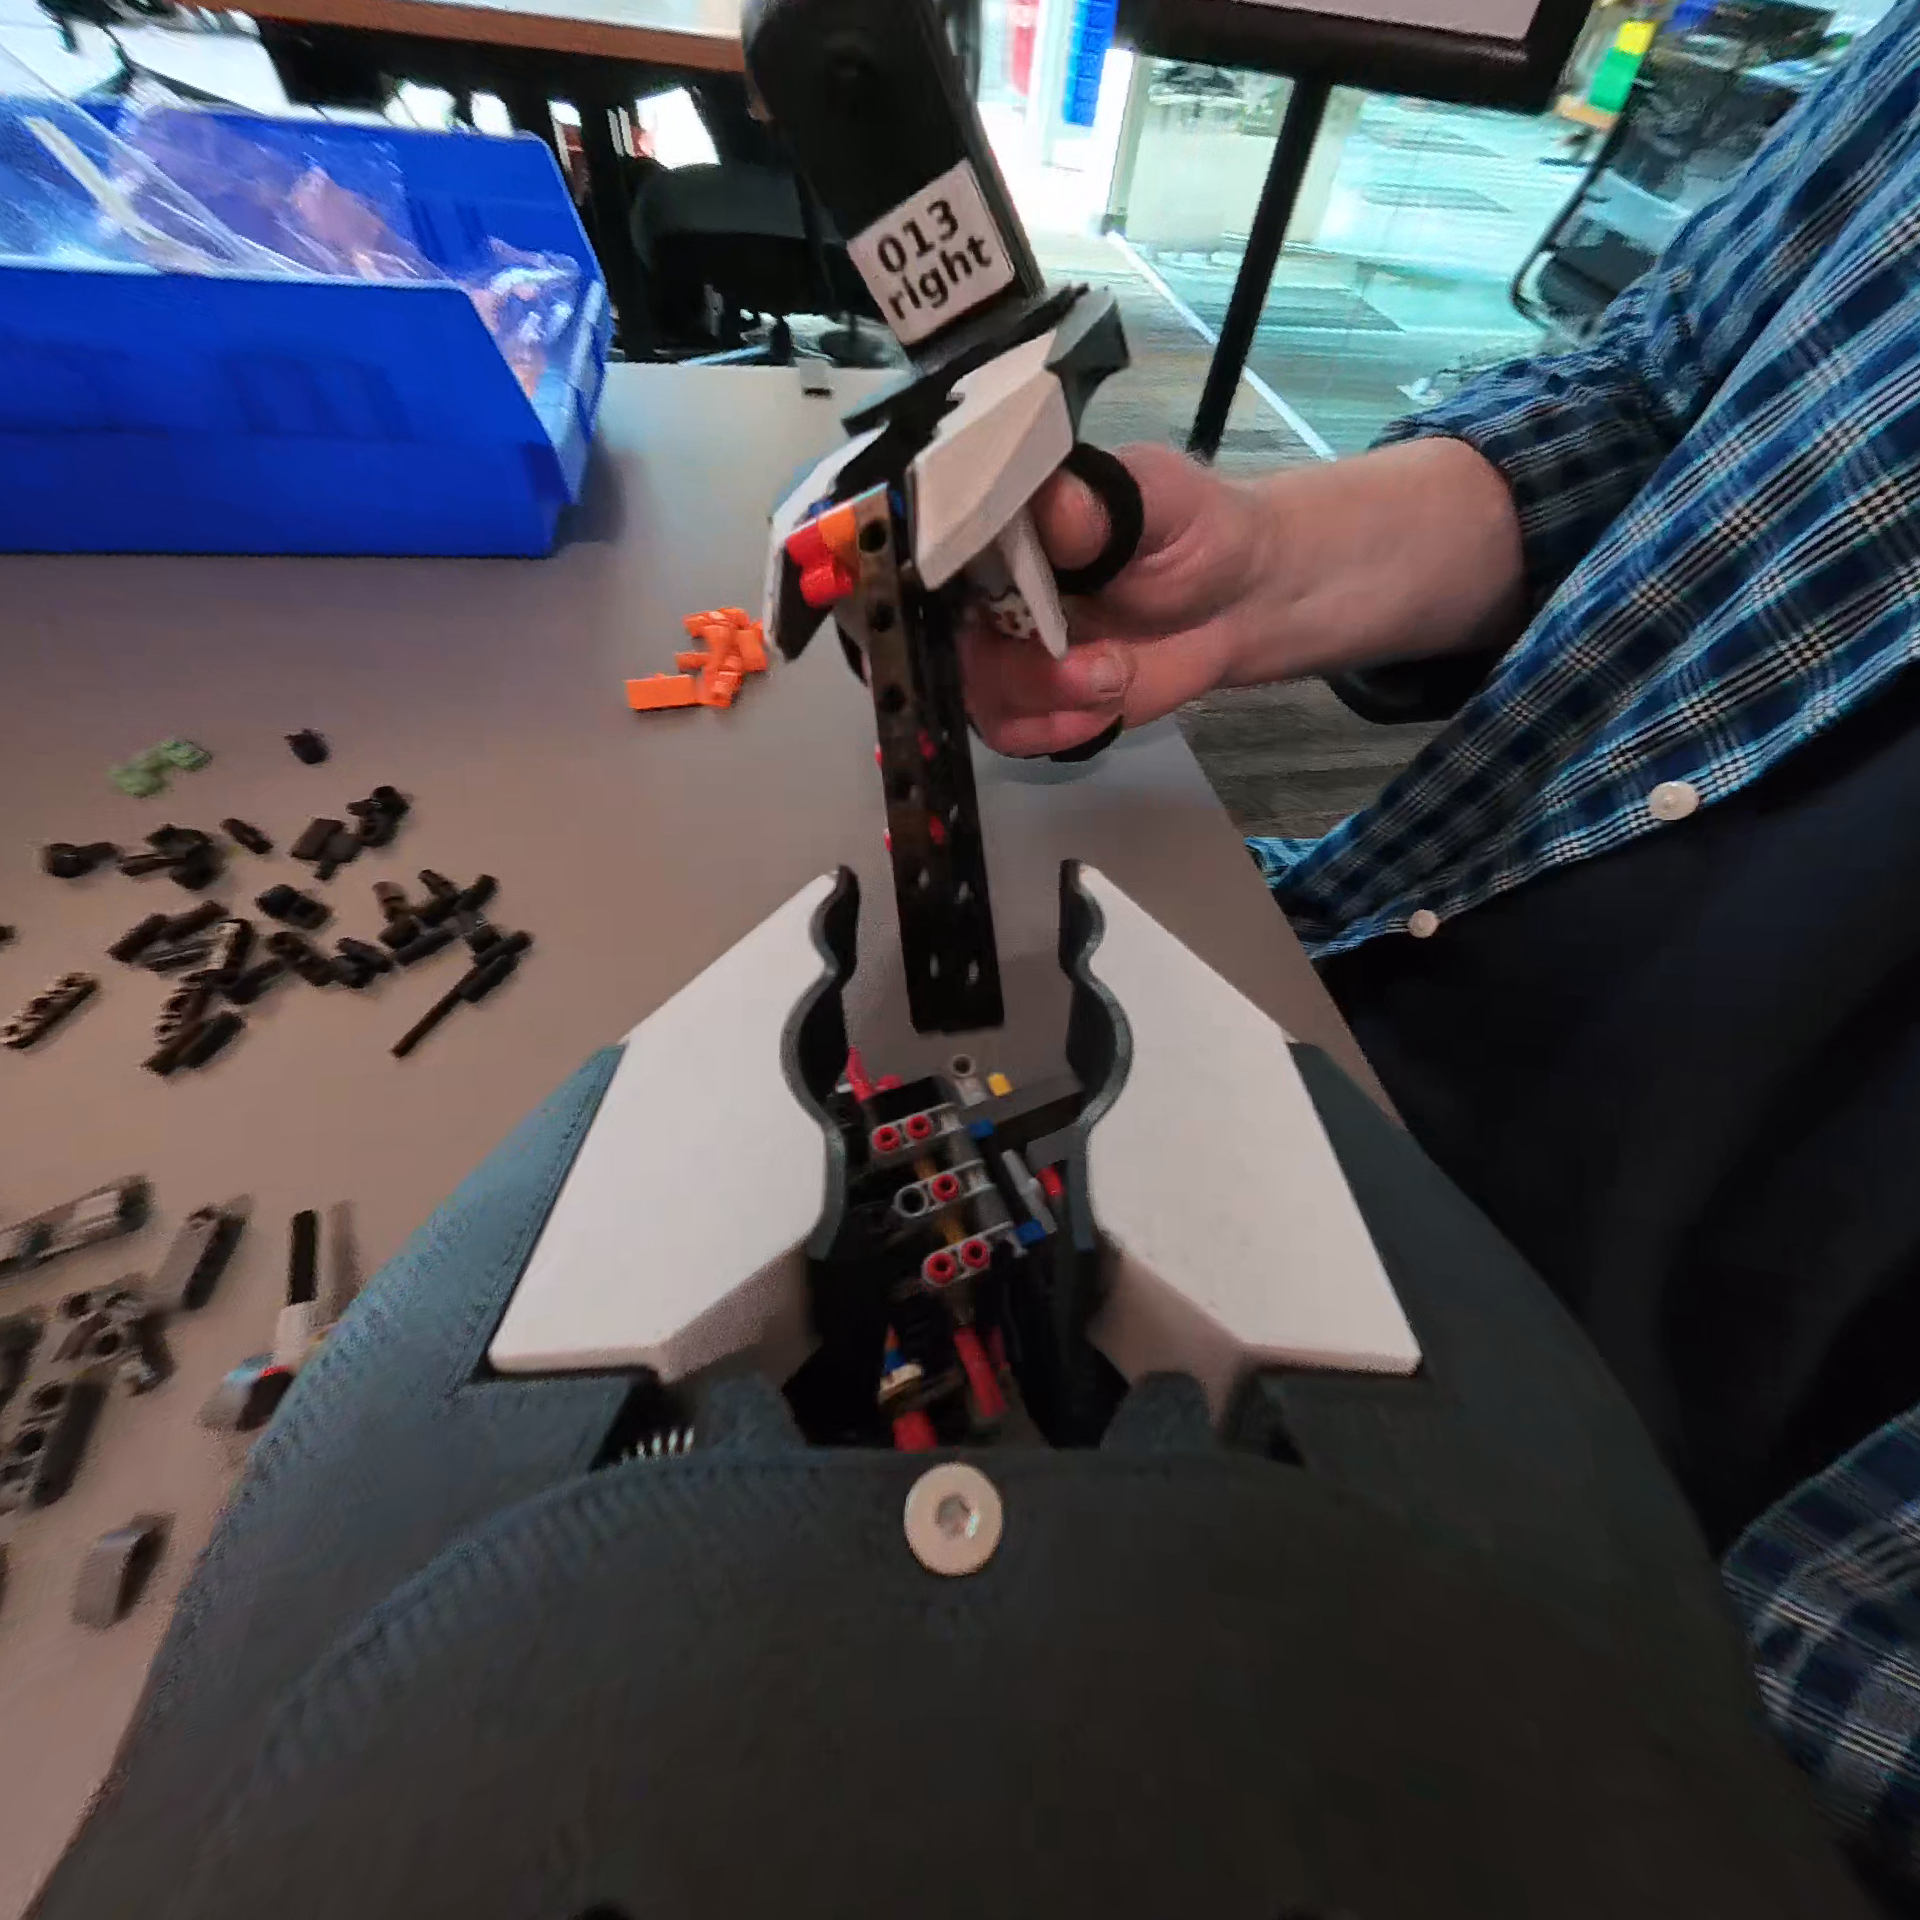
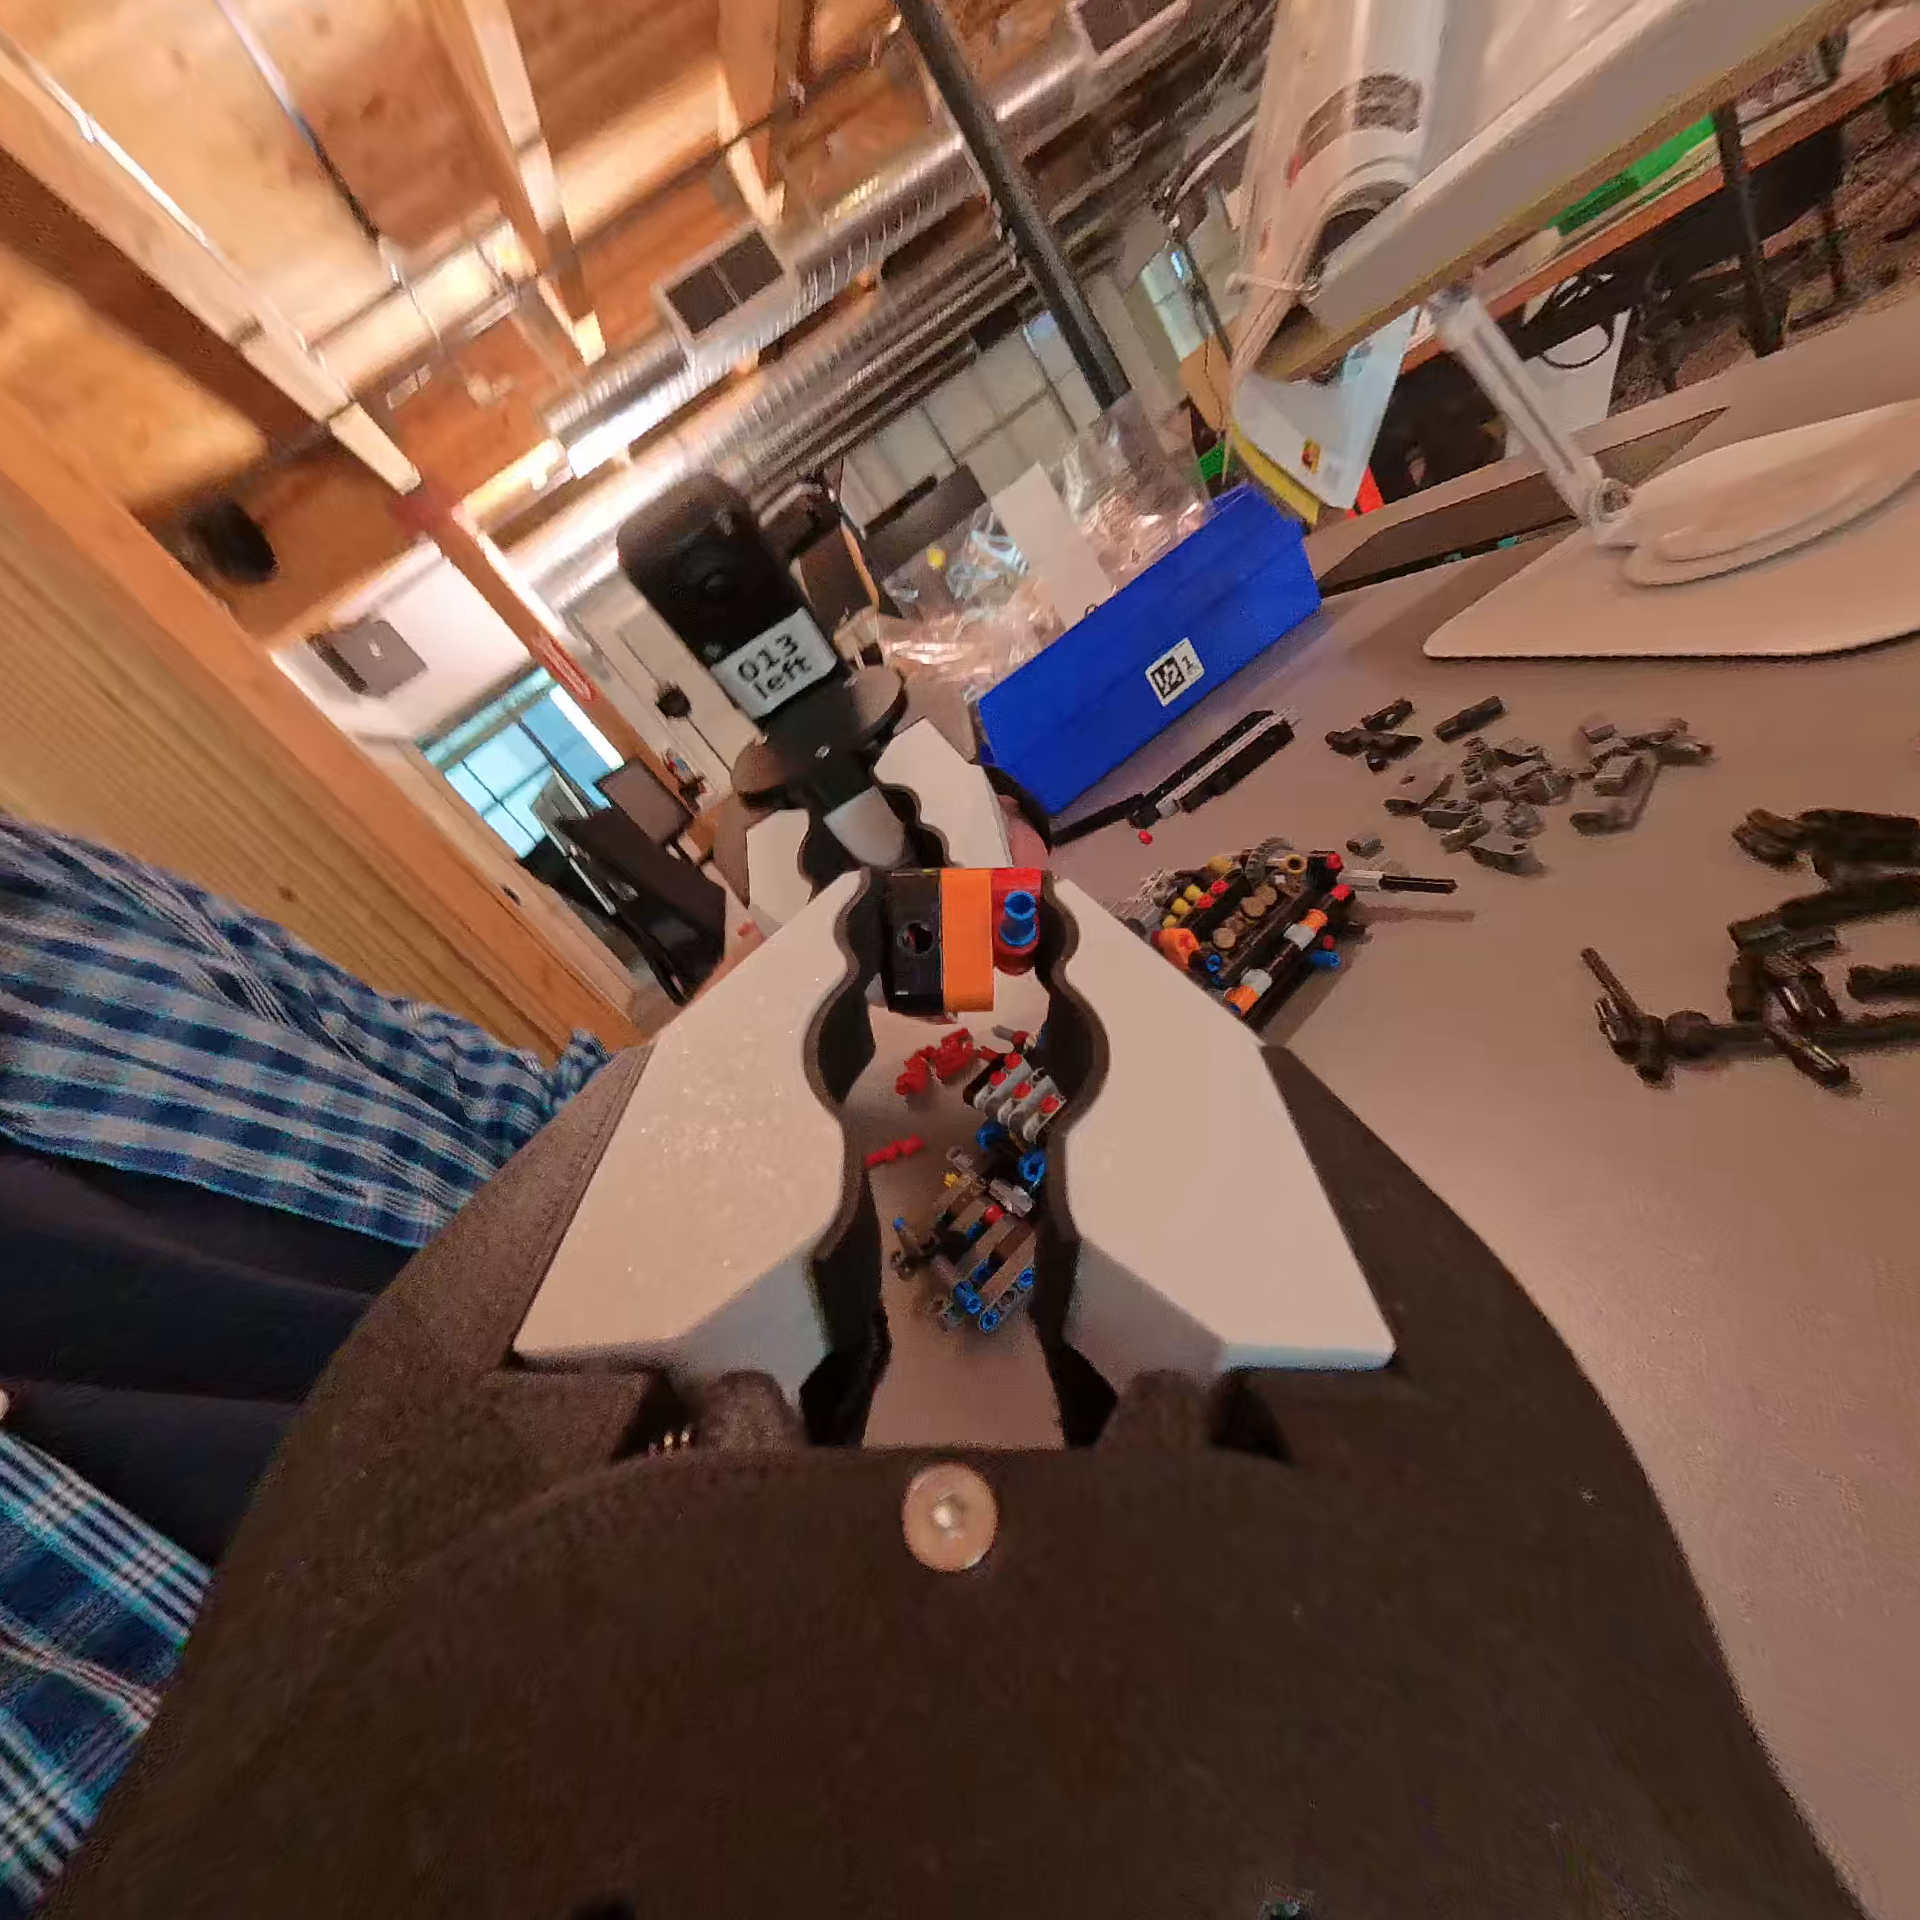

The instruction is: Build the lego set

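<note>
In the left wrist view, my left gripper is shut on a black and grey lego sub-assembly with red and blue pins, held deep between the jaws. My right gripper faces it from above, shut on the top of a long black holed beam that bears orange and red pieces. The beam's lower end hangs between my left fingertips. In the right wrist view, my right gripper holds the beam end-on, with the orange piece beside it. The left gripper's white fingers show just behind.
A blue bin stands at the back left. Loose black pieces, orange pieces and grey pieces lie on the grey table. Two more sub-assemblies lie on it. The table edge and a person's body are on the right. Tip to tip, the grippers are about 6 centimetres apart.
</note>
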### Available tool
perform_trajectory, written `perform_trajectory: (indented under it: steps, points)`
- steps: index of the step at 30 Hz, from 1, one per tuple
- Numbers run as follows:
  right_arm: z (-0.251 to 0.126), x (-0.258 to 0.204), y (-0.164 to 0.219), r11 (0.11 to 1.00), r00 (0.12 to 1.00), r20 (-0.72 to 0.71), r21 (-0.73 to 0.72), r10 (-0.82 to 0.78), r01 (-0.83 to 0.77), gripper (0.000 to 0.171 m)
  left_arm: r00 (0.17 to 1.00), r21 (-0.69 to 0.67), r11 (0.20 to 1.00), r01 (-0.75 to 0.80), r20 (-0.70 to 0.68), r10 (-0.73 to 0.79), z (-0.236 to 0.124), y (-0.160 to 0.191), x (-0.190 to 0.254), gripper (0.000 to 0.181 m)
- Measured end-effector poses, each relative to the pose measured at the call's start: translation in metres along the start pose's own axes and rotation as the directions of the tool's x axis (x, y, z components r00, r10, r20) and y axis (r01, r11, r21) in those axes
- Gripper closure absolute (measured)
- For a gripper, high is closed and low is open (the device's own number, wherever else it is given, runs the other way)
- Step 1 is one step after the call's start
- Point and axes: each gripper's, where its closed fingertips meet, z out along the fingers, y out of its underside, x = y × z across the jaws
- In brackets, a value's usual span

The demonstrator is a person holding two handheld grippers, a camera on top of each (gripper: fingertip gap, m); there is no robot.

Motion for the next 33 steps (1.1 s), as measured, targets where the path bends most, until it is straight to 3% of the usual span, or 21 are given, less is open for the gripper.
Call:
perform_trajectory:
  steps: [9, 16, 24, 29, 30, 33]
  points:
    - [-0.012, 0.008, -0.015, 0.981, 0.986, 0.035, 0.101, 0.16, -0.163, 0.146, 0.941, -0.11, 0.962, -0.248, 0.21, 0.267, 0.011, -0.001, -0.012, 0.127]
    - [-0.019, 0.011, -0.021, 0.957, 0.969, 0.076, 0.154, 0.235, -0.245, 0.146, 0.86, -0.14, 0.924, -0.357, 0.338, 0.383, 0.009, -0.012, -0.021, 0.155]
    - [-0.02, 0.013, -0.02, 0.939, 0.951, 0.109, 0.159, 0.29, -0.305, 0.145, 0.811, -0.167, 0.894, -0.416, 0.376, 0.448, 0.011, -0.017, -0.019, 0.155]
    - [-0.02, 0.013, -0.02, 0.96, 0.97, 0.062, 0.139, 0.235, -0.242, 0.144, 0.809, -0.177, 0.896, -0.407, 0.386, 0.444, 0.009, -0.017, -0.021, 0.156]
    - [-0.019, 0.013, -0.02, 0.968, 0.977, 0.038, 0.129, 0.211, -0.214, 0.14, 0.813, -0.177, 0.899, -0.401, 0.383, 0.439, 0.009, -0.016, -0.021, 0.156]
    - [-0.015, 0.015, -0.017, 0.994, 0.993, -0.081, 0.077, 0.084, -0.078, 0.108, 0.832, -0.183, 0.909, -0.375, 0.366, 0.417, 0.01, -0.013, -0.021, 0.156]
